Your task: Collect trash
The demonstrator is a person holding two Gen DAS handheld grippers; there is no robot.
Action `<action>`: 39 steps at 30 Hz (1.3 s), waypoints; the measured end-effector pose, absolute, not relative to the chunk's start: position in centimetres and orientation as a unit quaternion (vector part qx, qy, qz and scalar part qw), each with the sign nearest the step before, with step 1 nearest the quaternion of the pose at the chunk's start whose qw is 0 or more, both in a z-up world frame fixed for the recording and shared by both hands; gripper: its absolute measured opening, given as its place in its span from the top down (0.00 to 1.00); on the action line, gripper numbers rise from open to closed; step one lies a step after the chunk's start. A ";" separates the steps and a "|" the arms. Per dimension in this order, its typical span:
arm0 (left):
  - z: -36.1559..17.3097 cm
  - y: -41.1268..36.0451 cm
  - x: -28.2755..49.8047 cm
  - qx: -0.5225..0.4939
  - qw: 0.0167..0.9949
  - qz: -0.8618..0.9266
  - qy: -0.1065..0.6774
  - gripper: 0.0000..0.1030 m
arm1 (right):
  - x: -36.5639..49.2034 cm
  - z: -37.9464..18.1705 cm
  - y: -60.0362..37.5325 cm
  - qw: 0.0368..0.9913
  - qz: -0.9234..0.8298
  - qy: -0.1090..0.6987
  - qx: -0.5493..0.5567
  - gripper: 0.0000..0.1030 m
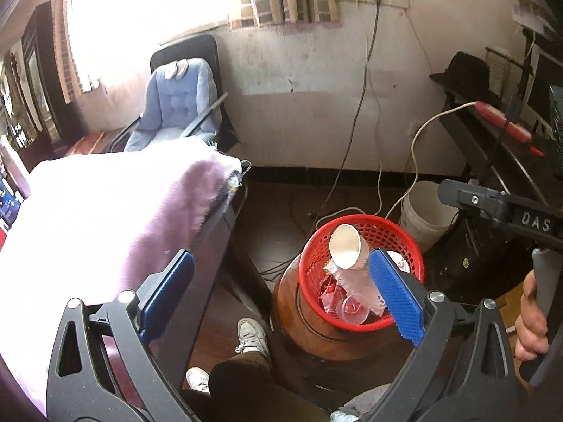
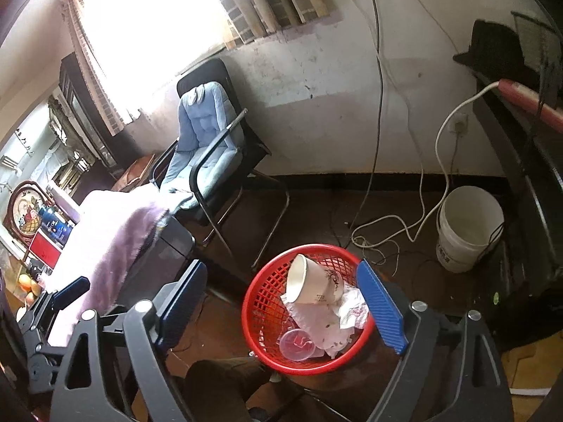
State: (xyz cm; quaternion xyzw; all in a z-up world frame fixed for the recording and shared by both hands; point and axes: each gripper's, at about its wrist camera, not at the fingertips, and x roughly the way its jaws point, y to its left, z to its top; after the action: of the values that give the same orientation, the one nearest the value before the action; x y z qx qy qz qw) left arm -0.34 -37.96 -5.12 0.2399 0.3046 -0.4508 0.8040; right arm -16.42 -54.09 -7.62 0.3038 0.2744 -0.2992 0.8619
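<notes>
Far left, right wrist view: framed fruit picture [image 2: 24,207] and oranges [image 2: 28,286] beside the counter [image 2: 176,242]. Purple towel [image 1: 105,211] draped over the counter edge, sunlit. Behind it, black chair [image 2: 225,161] with a blue cushion [image 2: 200,140], set against the stained wall under a bright window.

Left claw [image 1: 281,292]: blue pads spread wide, nothing between them, poised above the basket and the counter edge. Visible also at the left border of the right wrist view.

Right claw [image 2: 281,302]: likewise wide, empty, hovering over the basket. Right hand [image 1: 533,320] gripping its handle at the right edge of the left wrist view.

Centre: red mesh basket [image 2: 267,302] seated on a round brown stool [image 1: 309,330]. Inside: white paper cup [image 2: 313,285] lying on its side with its mouth toward the rim, resting on crumpled paper [image 2: 327,327]; clear plastic lid [image 2: 297,344] lower down; red wrappers [image 1: 330,292] beneath. White shoe [image 1: 251,334] and dark trouser leg just left of the stool.

Right: cables [image 2: 387,232] trailing across the dark floor from wall sockets; white bucket [image 2: 468,228] near the wall; black hat [image 1: 464,74] on the dark desk at far right.
</notes>
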 end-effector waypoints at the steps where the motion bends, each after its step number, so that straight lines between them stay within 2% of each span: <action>1: -4.9 -37.5 -0.3 0.238 0.804 -0.453 0.302 0.07 | -16.5 -7.2 -53.6 0.863 -0.303 0.273 0.300 0.14; 6: -3.8 -34.9 -0.3 0.222 0.802 -0.468 0.297 0.07 | -16.8 -4.9 -50.1 0.863 -0.331 0.269 0.270 0.08; 12: -2.8 -32.9 -0.6 0.208 0.800 -0.476 0.299 0.07 | -18.2 -4.3 -46.8 0.842 -0.385 0.287 0.246 0.07; 19: -2.7 -32.0 -1.7 0.214 0.800 -0.471 0.304 0.07 | -21.5 -6.1 -45.4 0.821 -0.416 0.301 0.251 0.06; 32: -6.0 -32.6 -2.5 0.231 0.809 -0.417 0.344 0.07 | -21.7 -10.5 -47.1 0.822 -0.395 0.335 0.237 0.06; 39: -7.1 -33.5 -3.2 0.242 0.819 -0.397 0.337 0.07 | -21.3 -11.1 -47.2 0.822 -0.397 0.338 0.228 0.06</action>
State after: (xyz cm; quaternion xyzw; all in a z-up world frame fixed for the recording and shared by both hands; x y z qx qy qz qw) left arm -3.24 -33.51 -7.09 0.2423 0.3369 -0.3967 0.8188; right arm -21.34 -47.15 -11.14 0.2277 0.3377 -0.3974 0.8223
